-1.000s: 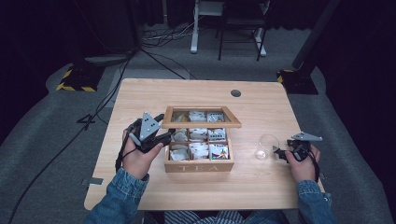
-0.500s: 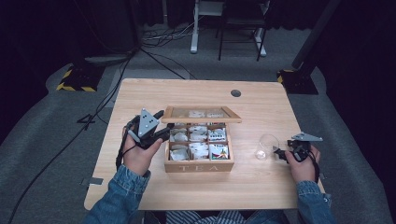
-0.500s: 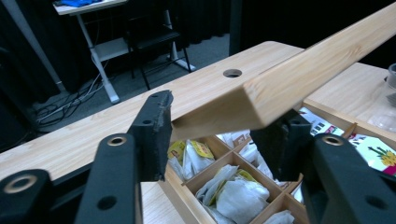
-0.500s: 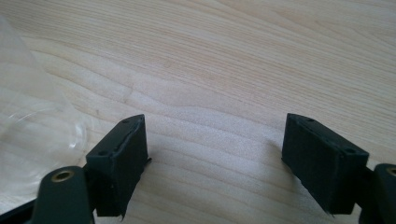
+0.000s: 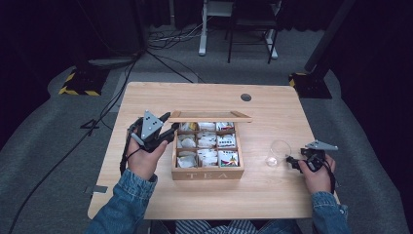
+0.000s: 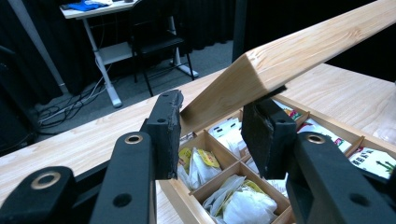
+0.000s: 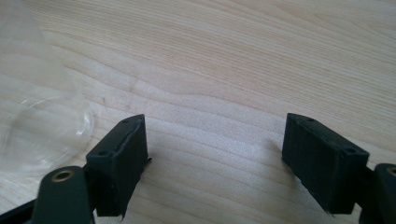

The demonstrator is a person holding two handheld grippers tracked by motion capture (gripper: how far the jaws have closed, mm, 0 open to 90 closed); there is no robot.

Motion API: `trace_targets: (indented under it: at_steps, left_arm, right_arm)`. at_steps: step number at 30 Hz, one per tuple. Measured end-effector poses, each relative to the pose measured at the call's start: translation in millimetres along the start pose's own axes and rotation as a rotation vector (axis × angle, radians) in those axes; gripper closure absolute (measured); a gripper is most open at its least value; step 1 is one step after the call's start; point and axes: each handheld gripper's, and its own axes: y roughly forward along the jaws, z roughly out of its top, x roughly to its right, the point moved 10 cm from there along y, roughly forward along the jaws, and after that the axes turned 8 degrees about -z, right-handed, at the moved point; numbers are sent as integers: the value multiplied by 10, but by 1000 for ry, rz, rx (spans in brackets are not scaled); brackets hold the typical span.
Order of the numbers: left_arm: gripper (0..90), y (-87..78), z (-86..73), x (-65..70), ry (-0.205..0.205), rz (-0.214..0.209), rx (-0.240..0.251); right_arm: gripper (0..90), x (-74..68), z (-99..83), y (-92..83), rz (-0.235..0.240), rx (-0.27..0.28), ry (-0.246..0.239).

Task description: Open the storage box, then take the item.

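Left claw (image 6: pixel 212 135) is sitting apart around the corner of the tea box's hinged lid (image 5: pixel 210 116), mid-surface. Stiff, light wood, so I'm guessing edge grips work. Right claw (image 7: pixel 212 163) is resting apart beside the glass (image 5: pixel 278 153).

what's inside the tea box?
The tea box has a grid of compartments holding paper tea bags, white and printed. The raised lid, with the left gripper at its corner, hides the back edge; whether every compartment is filled can't be told.
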Motion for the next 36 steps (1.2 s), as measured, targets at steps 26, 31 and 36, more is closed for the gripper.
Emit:
trace_targets:
  at_steps: [26, 31, 36]
  left_arm:
    - [586, 6, 21, -17, -5, -8, -5]
    - [586, 7, 23, -18, -4, -7, -6]
    - [585, 6, 22, -16, -5, -6, -8]
  right_arm:
    - [489, 33, 43, -262, -1, -2, 79]
    - [514, 45, 124, -370, -18, 35, 112]
    - [542, 90, 254, -548, -60, 74, 159]
